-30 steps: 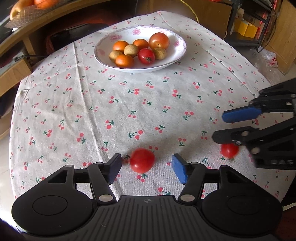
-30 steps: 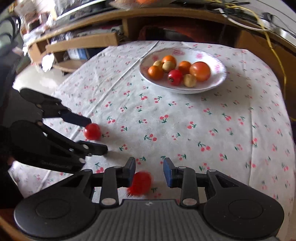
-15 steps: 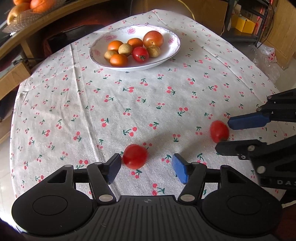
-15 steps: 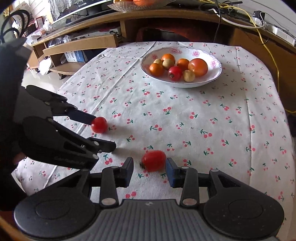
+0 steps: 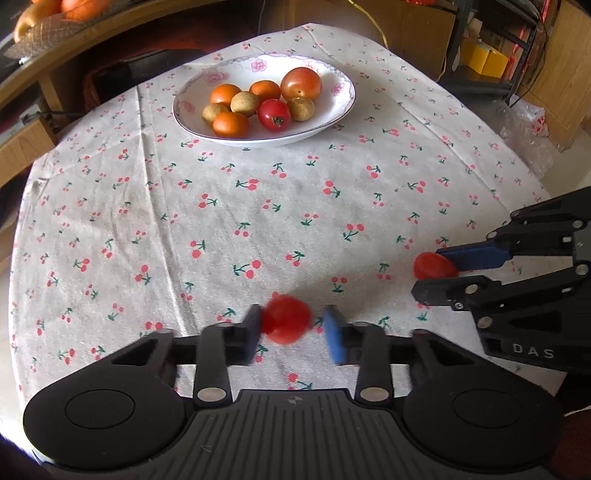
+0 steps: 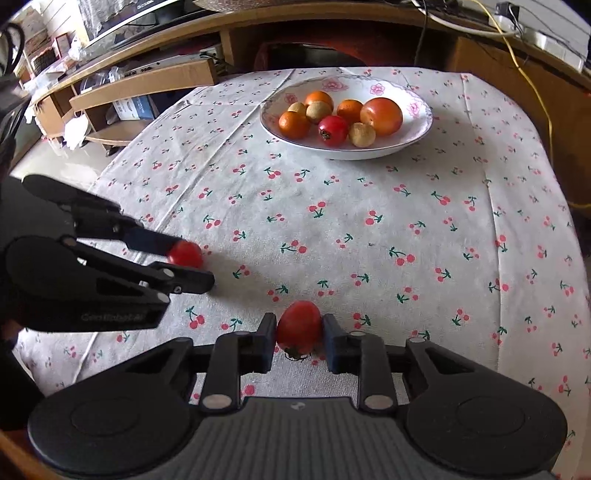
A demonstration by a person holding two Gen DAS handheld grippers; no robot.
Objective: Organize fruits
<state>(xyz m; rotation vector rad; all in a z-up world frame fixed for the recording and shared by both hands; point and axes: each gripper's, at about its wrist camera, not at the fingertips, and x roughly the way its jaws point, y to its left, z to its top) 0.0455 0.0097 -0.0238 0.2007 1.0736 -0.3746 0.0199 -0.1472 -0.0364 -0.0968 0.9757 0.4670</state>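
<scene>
Two red tomatoes lie near the front of the cherry-print tablecloth (image 5: 295, 206). One tomato (image 5: 286, 319) sits between the fingers of my left gripper (image 5: 293, 332). It touches the left pad, with a narrow gap at the blurred right pad, so this gripper is open. The right wrist view shows this tomato (image 6: 184, 254) at the left gripper's (image 6: 192, 264) tips. My right gripper (image 6: 299, 339) is shut on the other tomato (image 6: 299, 326), which also shows as a tomato (image 5: 432, 266) clamped in the right gripper (image 5: 428, 273) at the right of the left wrist view.
A white flowered bowl (image 5: 332, 110) at the back of the table holds oranges, longans and tomatoes, and the right wrist view shows the bowl (image 6: 417, 122) too. Wooden shelves (image 6: 147, 85) and a yellow cable (image 6: 535, 85) stand behind the table. A basket of fruit (image 5: 44, 18) sits at the upper left.
Both grippers have narrowed around their tomatoes. The right one has shut on its tomato. The left fingers have closed in to almost the tomato's width.
</scene>
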